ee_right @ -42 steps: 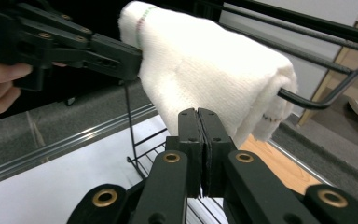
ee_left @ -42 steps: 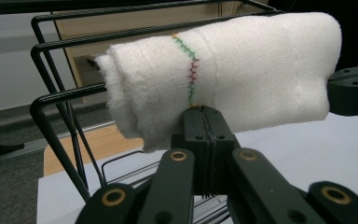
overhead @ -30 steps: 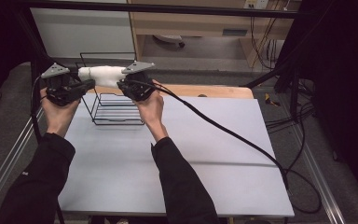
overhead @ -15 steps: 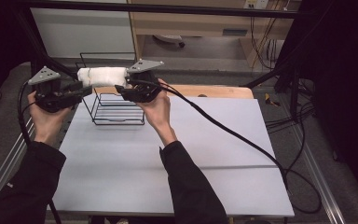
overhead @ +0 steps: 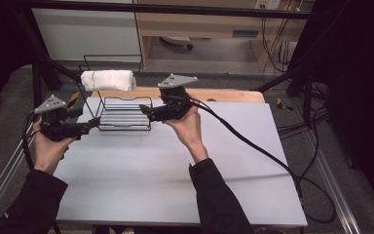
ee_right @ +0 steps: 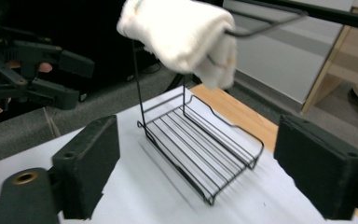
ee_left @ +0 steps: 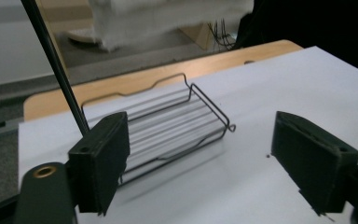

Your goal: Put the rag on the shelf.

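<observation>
White table (overhead: 175,170) under high view, dark room behind. Left gripper (overhead: 95,125) at 9 o'clock, jaws just opening, spread, nothing between. Right gripper (overhead: 143,111) near centre, jaws just opening, spread, empty. Wire rack (overhead: 124,114) between both, at 11 o'clock. Rolled white towel (overhead: 108,80) on rack's top bar, farther back.

readable text: none in any view
towel roll (ee_right: 182,37): faint coloured marks at top and end, too blurred to read
cabinet front (overhead: 246,33): small grey plate, nothing legible on it
wall plate (overhead: 264,4): pale socket-like plate, no legible marking
gripper bodies: no brand or number legible
</observation>
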`<state>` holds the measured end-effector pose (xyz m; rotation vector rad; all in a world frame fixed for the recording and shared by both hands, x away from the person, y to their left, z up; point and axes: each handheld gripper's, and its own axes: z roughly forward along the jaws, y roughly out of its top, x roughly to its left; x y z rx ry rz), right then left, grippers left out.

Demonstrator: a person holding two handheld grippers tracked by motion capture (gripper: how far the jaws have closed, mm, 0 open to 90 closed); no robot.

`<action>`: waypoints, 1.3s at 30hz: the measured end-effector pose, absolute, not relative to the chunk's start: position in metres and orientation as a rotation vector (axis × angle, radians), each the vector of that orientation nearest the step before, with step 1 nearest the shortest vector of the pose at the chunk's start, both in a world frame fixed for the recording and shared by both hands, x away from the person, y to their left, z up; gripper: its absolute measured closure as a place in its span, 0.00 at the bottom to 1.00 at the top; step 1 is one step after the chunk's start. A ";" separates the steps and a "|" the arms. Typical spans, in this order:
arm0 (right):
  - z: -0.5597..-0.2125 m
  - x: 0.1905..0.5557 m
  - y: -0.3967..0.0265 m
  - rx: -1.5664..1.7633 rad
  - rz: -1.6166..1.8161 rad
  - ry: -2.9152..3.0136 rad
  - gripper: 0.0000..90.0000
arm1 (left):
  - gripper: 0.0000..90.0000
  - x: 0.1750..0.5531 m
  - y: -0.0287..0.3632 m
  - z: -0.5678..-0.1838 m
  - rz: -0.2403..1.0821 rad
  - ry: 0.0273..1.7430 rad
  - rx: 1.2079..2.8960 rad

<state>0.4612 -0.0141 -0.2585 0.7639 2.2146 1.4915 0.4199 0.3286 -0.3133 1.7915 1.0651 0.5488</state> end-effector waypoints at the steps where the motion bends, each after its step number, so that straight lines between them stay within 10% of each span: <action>1: -0.261 0.461 -0.019 0.774 1.496 2.215 0.13 | 0.18 0.419 0.328 -0.319 0.541 1.068 1.794; 39: -0.413 0.396 -0.234 1.111 1.438 2.297 0.01 | 0.09 0.375 0.303 -0.429 0.419 1.019 1.963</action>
